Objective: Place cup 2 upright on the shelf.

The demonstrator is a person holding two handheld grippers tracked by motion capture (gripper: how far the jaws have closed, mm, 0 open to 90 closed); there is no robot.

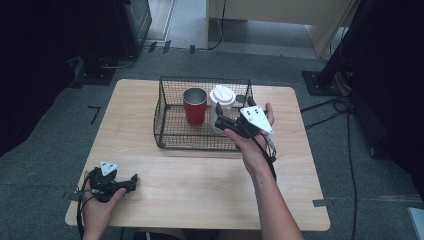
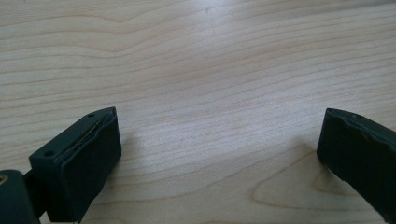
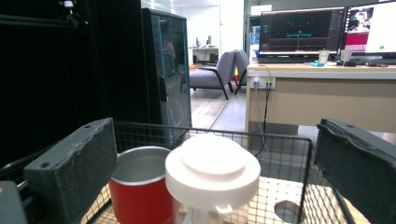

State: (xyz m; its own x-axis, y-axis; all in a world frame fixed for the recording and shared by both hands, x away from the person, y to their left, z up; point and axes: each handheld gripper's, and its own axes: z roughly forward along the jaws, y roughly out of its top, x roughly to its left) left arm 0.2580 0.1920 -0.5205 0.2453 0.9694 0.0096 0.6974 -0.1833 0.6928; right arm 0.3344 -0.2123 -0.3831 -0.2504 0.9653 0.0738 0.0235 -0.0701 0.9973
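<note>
Right gripper (image 1: 223, 121) brackets the white lidded cup (image 1: 221, 101) in the wire basket (image 1: 165, 127) — fingers wide, gripping nothing — so grasp and lift remain.

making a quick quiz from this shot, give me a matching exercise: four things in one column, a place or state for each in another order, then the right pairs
Things:
1. red cup
2. white lidded cup
3. left gripper
4. right gripper

Places or states:
A. open, low over bare wood near the table's front left corner
B. in the wire basket, open-topped, metal inside
C. open, raised at the basket's right side, jaws either side of a white lid
D. in the wire basket, capped, beside the red one

Pairs: 1-B, 2-D, 3-A, 4-C
</note>
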